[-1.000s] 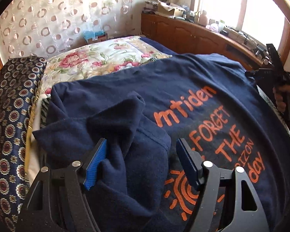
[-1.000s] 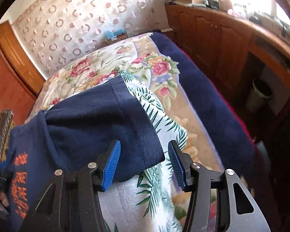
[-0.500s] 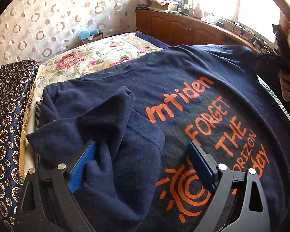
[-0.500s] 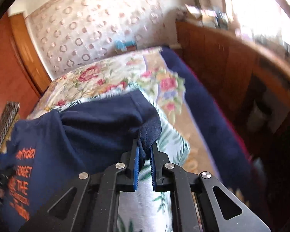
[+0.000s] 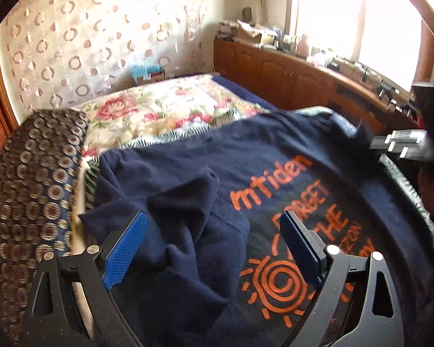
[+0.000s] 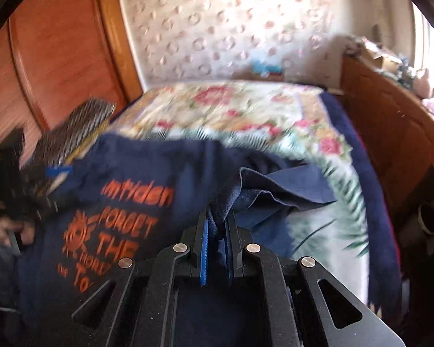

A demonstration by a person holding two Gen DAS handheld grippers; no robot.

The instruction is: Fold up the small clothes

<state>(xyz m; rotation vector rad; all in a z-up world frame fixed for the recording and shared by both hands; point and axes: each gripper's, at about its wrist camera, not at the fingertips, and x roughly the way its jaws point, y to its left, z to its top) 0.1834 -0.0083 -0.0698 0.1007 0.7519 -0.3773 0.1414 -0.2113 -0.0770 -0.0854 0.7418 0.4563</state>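
The right gripper has its jaws pinched tight on the right sleeve of the navy T-shirt, with a ridge of cloth standing up between the blue pads. Beyond and to the right of those jaws the sleeve hangs in loose folds, lifted off the palm-leaf sheet. To the left of them spreads the shirt's body, with its orange print. That is the relation that matters: the flat body lies leftward from the closed jaws, so by my judgement the sleeve must travel across to the left to be laid inward over the print.

The left gripper has its jaws spread wide and grips nothing. Between and just ahead of them lies the left sleeve, already turned in and bunched on the shirt's body. The print sits by the right-hand jaw. Farther out, the shirt runs sideways across the bed, its width stretching away to the right toward the right gripper, blurred at the far edge. A patterned cushion lies left of the open jaws.

The right hand is clearly the nearer one for this fold.
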